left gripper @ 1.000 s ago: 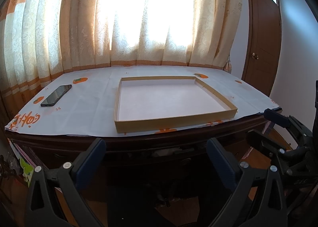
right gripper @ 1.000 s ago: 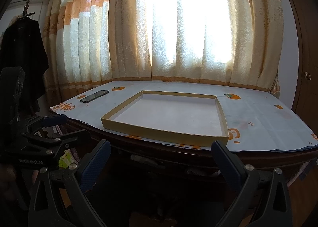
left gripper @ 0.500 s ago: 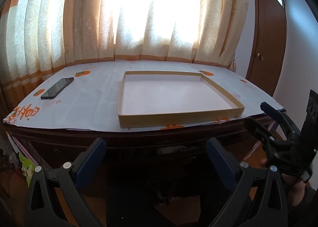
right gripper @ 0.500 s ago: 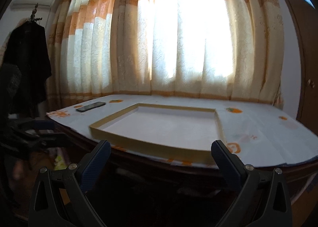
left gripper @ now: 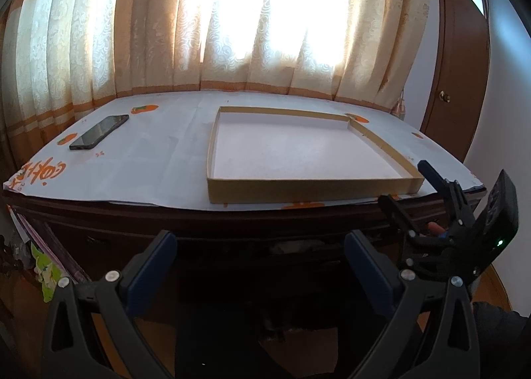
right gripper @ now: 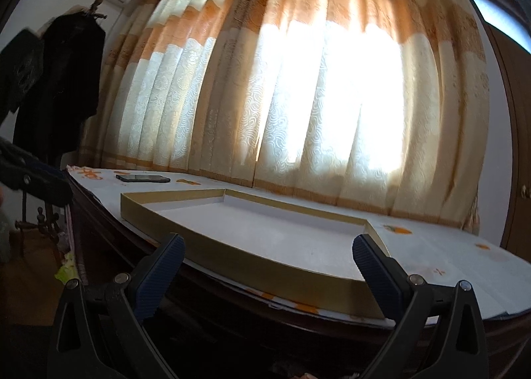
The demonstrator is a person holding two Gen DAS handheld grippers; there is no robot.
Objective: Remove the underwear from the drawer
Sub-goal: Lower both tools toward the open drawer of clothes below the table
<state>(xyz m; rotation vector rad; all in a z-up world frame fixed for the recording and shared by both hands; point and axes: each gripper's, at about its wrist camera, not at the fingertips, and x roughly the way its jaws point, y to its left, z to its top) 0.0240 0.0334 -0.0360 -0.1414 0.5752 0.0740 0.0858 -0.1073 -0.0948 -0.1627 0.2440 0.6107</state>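
Dark wooden table (left gripper: 232,223): paper cover (left gripper: 159,160), phone (left gripper: 99,132), shallow tray (left gripper: 312,185).

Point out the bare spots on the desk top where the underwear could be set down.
The shallow cardboard tray is empty: the largest free patch. A bare strip of paper cover lies between the phone and the tray's left wall. Right of the tray only a narrow margin remains, and the right gripper hovers at that front corner.
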